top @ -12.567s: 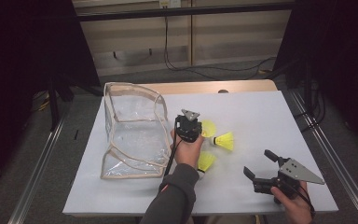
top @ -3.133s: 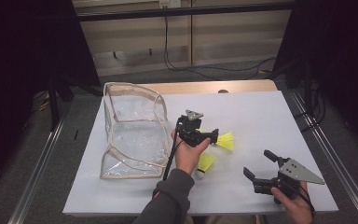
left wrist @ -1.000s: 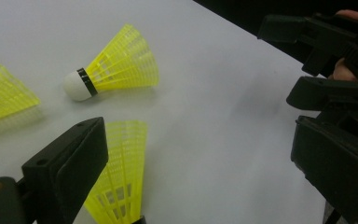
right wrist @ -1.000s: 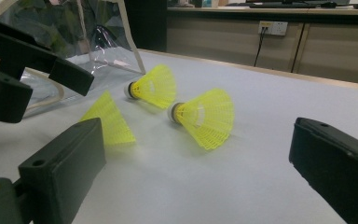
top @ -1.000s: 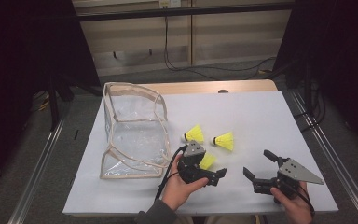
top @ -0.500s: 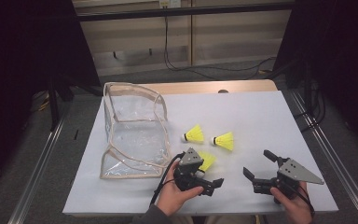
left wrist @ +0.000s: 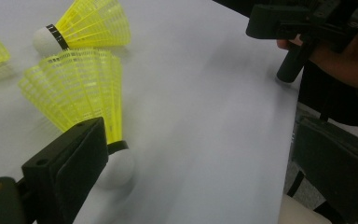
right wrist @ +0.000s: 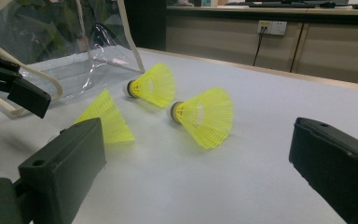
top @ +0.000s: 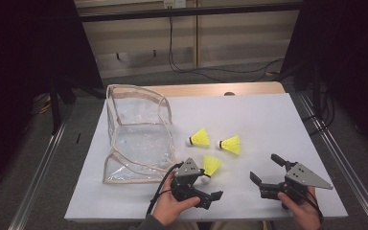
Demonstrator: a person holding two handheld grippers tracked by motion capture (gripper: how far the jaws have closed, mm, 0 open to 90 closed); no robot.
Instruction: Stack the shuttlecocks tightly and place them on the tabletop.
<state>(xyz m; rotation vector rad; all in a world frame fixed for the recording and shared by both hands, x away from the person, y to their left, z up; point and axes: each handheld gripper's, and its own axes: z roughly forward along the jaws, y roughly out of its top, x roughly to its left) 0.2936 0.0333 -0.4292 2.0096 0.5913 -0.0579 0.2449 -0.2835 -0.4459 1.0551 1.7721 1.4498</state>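
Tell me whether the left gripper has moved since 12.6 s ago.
Yes. The left gripper has come toward the table's near edge, away from the clear bag.

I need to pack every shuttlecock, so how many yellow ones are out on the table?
3. One lies nearest the clear bag, one just to its right, and one closest to the left gripper. None appear hidden in the bag.
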